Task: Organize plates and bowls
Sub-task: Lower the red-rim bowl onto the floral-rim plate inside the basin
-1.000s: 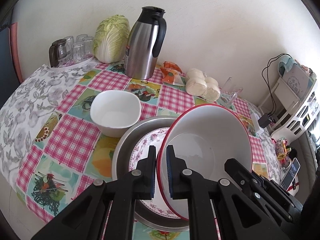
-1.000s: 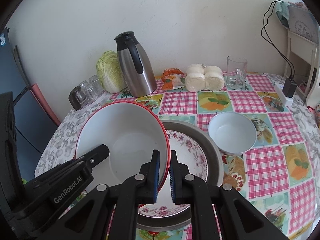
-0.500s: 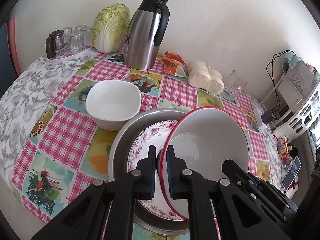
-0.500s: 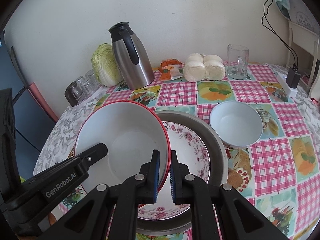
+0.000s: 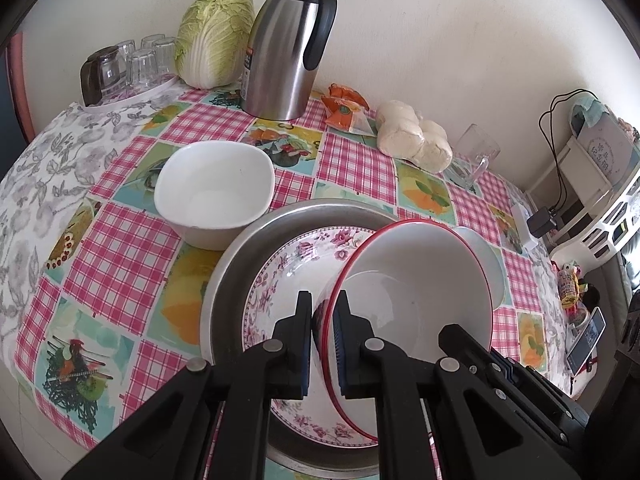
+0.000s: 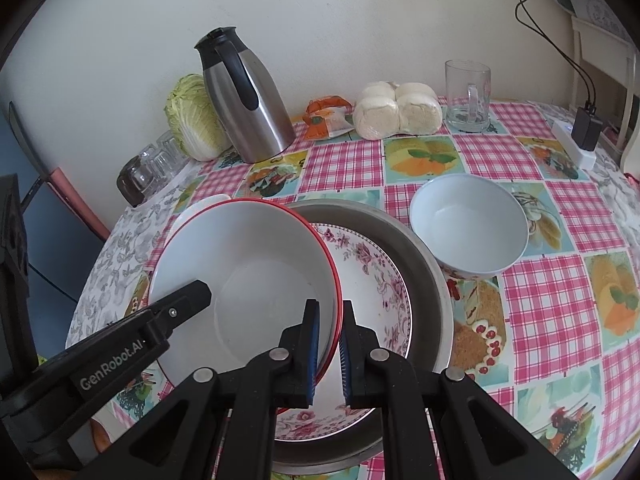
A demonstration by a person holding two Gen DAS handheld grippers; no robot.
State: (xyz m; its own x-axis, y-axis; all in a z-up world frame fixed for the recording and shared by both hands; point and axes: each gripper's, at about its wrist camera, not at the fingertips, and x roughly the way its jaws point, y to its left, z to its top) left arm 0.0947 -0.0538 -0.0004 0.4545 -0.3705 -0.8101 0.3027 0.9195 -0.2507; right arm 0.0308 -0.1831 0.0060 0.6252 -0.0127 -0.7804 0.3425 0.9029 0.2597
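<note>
Tools pinch opposite rims of the red-rimmed bowl point(image 5: 416, 304): left tool point(image 5: 323, 354) and right tool point(image 6: 329, 354), each nearly closed on it. White inside, the bowl hangs tilted above the floral plate point(image 6: 372, 276), which sits in the metal pan point(image 6: 424, 276).

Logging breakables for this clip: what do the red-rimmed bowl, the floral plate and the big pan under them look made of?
Red-rimmed bowl: glossy white, thin red-edged wall, looks like enamel or melamine; unclear which. Floral plate: glazed ceramic by its look, pink printed flowers on shiny white. Pan: dull grey metal with a brushed sheen, probably aluminium or steel. The left gripper and right gripper clamp the bowl's rim.
</note>
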